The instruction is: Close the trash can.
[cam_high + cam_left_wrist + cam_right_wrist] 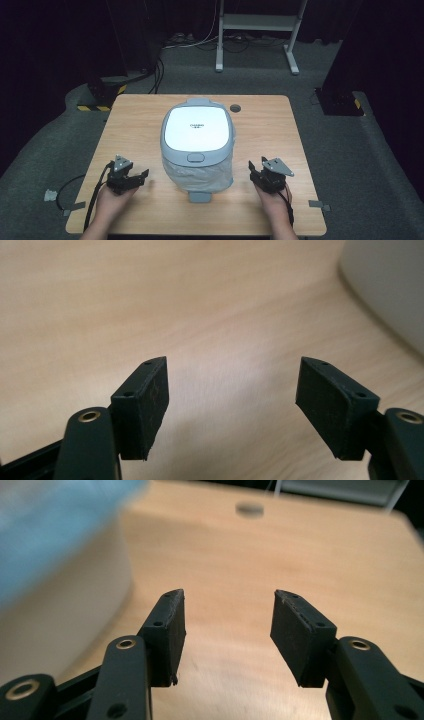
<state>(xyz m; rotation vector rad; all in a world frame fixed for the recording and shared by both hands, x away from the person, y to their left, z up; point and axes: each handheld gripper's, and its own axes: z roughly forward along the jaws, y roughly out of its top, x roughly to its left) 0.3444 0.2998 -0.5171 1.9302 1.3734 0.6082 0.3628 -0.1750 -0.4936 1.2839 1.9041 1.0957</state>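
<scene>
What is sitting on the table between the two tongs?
In the high view, a grey-and-white bin with a closed lid and plastic liner stands between the left tongs and right tongs.

High view overhead; claw views low — shared table (270, 130).

You are working at a light wooden table (145, 120). On it stands a white-lidded bin (198, 145), apparently lined with a clear bag, near centre. A round cable hole (235, 108) sits behind it.
</scene>
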